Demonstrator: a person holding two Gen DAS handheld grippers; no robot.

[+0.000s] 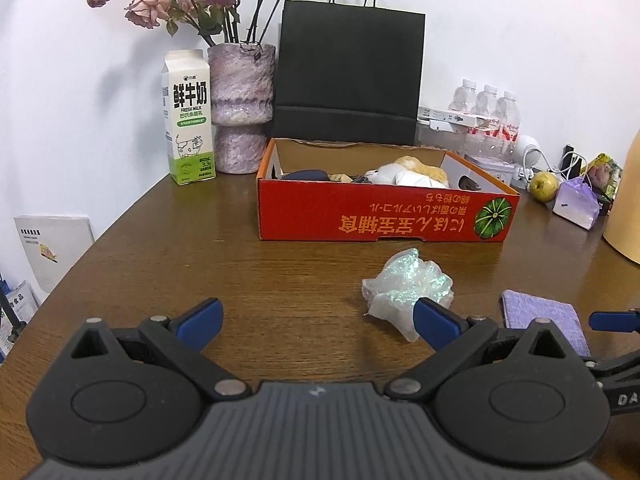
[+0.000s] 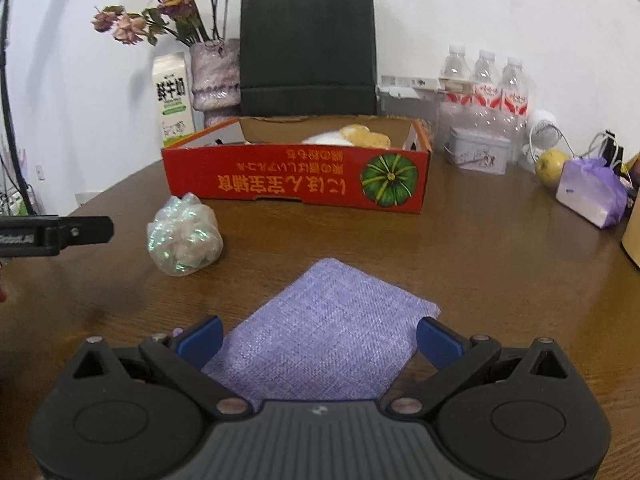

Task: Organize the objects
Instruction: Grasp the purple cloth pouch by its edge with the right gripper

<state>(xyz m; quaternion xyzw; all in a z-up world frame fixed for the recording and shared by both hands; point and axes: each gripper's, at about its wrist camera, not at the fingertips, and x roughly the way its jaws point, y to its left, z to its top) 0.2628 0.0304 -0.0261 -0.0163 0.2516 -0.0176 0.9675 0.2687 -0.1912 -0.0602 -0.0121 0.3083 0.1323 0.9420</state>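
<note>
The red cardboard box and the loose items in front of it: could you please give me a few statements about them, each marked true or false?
1. The red cardboard box is open at the top and already holds things. True.
2. The purple cloth pouch lies inside the box. False: it lies flat on the wooden table, between the open fingers of the right gripper.
3. The left gripper is shut on the iridescent plastic bundle. False: its jaws are open and hold nothing.
4. The bundle sits on the table in front of the box. True.
5. The milk carton lies on its side. False: it stands upright beside the vase.
</note>
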